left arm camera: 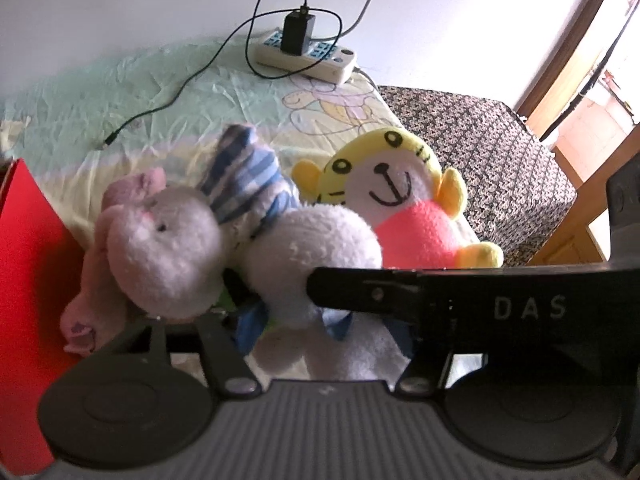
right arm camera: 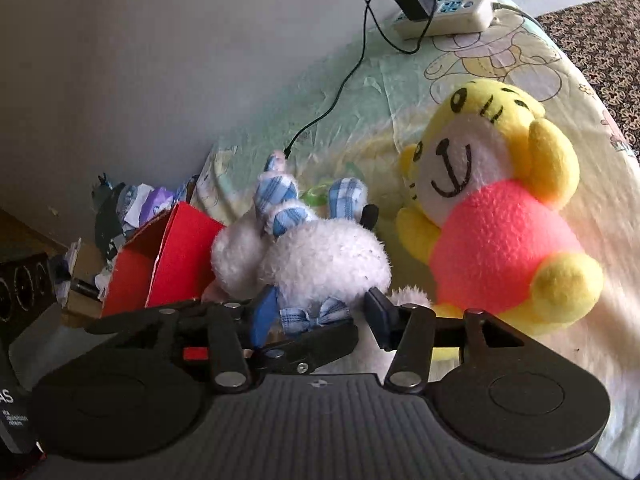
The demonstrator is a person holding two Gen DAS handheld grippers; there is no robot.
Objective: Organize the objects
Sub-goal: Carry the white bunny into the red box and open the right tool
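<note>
Already wedged between both pairs of jaws, the white plush toy point(left arm camera: 320, 240) lies on the bed point(left arm camera: 160, 100), its long axis running across my left jaws point(left arm camera: 294, 328): head and pink ears out to the left, round body in the middle, legs toward the camera. My left jaws are clamped on the body, with fur bulging around both blue pads.

From the other side, my right jaws point(right arm camera: 320, 314) straddle the same toy at the end with the blue checked bow. One pad sits against the fur and the other stands just beside it. Whether they squeeze or only bracket the toy I cannot tell.

The two tools are nearly touching, and a finger of each crosses the other's view right at the toy.

What the coming move turns on, as I judge it, is the red box point(left arm camera: 24, 280). It stands just past the toy's head, to the left in both views, so the left hand is the nearer one for carrying.

A yellow plush toy point(left arm camera: 400, 200) rests just beside the white one on the opposite side, away from the box.
</note>
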